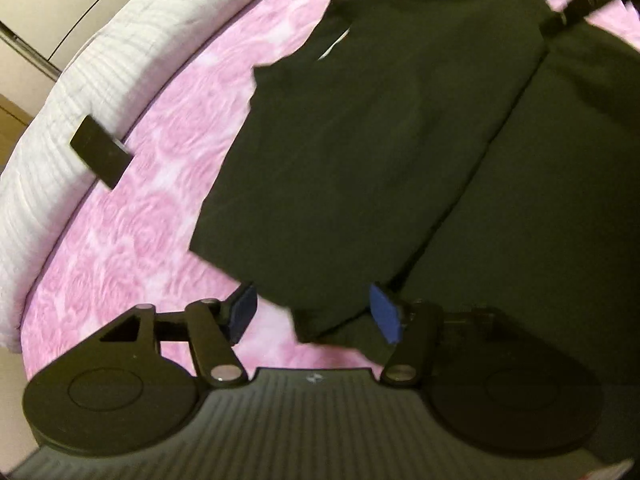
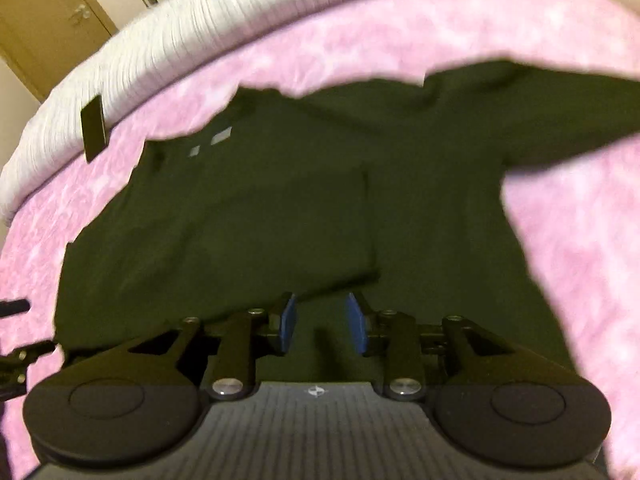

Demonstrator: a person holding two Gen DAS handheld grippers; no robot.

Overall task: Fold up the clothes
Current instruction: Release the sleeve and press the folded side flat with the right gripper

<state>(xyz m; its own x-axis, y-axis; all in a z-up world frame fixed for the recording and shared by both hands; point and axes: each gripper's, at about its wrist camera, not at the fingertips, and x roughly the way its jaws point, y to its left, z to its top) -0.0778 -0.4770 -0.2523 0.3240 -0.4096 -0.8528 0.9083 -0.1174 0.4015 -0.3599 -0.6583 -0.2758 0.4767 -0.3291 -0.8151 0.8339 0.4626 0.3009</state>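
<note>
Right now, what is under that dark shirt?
The dark shirt lies spread on a pink rose-patterned bedspread, which shows all around it. Anything directly beneath the cloth is covered.

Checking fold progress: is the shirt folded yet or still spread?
Partly folded: the shirt has one side flap laid over its middle; the other sleeve still lies spread.

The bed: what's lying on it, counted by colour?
Dark green: 1, a shirt, partly folded
Black: 1, a small flat rectangular thing at the edge of the pink sheet
Total: 2
</note>
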